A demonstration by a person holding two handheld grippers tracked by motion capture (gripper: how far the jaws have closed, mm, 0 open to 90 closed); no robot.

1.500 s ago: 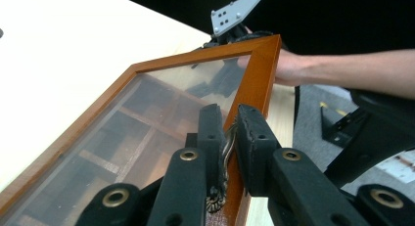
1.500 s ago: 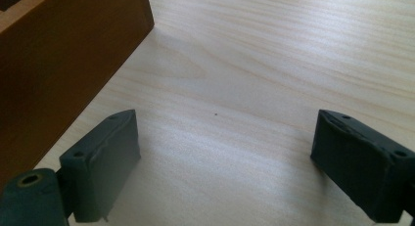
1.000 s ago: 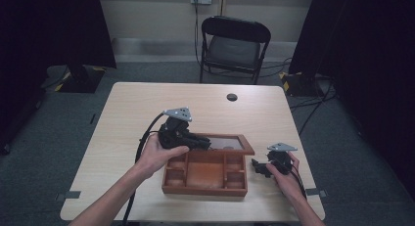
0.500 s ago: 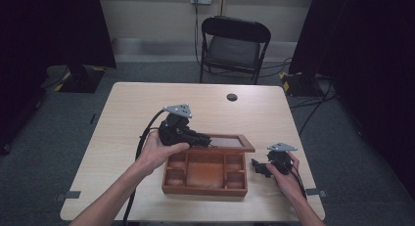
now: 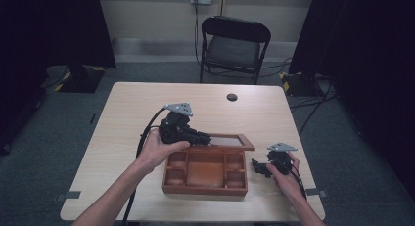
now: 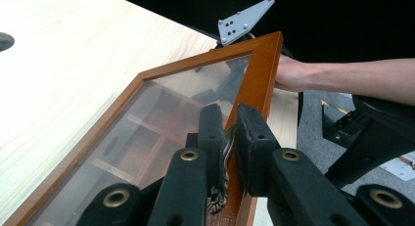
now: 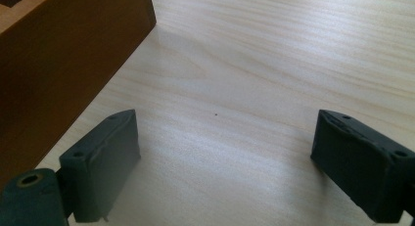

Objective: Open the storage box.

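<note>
A wooden box (image 5: 205, 189) with several open compartments sits on the table's near middle. Its glass lid (image 5: 227, 140) in a wooden frame (image 6: 254, 74) stands partly raised at the back. My left gripper (image 5: 208, 138) is shut on the lid's front rail (image 6: 229, 121), with the small metal clasp (image 6: 221, 187) between the jaws. My right gripper (image 5: 255, 166) rests on the table just right of the box. It is open, with bare tabletop between its jaws (image 7: 225, 138) and the box's side wall (image 7: 58, 55) to its left.
A round dark grommet (image 5: 231, 97) is set in the table (image 5: 127, 118) near its far edge. A black folding chair (image 5: 234, 45) stands behind the table. Cables trail from both grippers toward the near edge.
The left gripper has risen very slightly with the lid's rail. The right gripper and the box have not moved.
</note>
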